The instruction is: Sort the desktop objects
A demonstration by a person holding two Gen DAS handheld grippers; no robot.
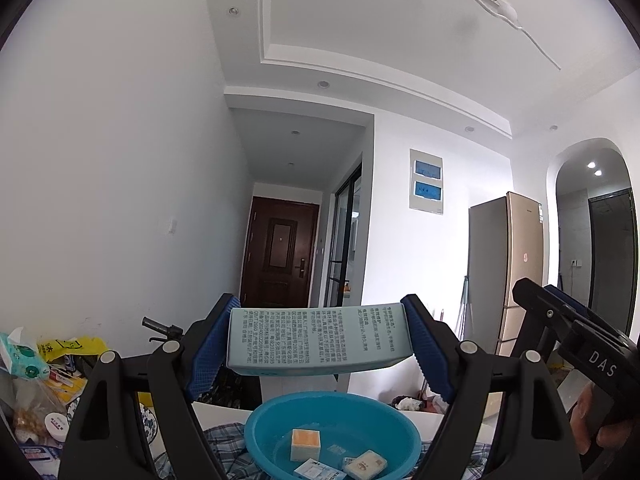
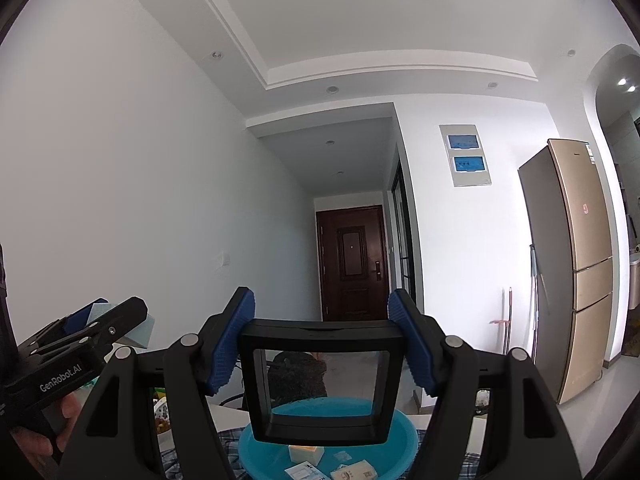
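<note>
My left gripper (image 1: pixel 320 344) has its jaws clamped on a pale blue printed box (image 1: pixel 318 338), my right gripper (image 2: pixel 322 344) on a black square frame (image 2: pixel 320 380). At six o'clock below both sits the blue basin (image 1: pixel 256 432), holding small boxes. Beyond, at twelve, open hallway runs to a dark door (image 2: pixel 352 264).

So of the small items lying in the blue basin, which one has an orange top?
The cube-shaped block at the basin's left; the other packets are white, pale blue or cream.
</note>
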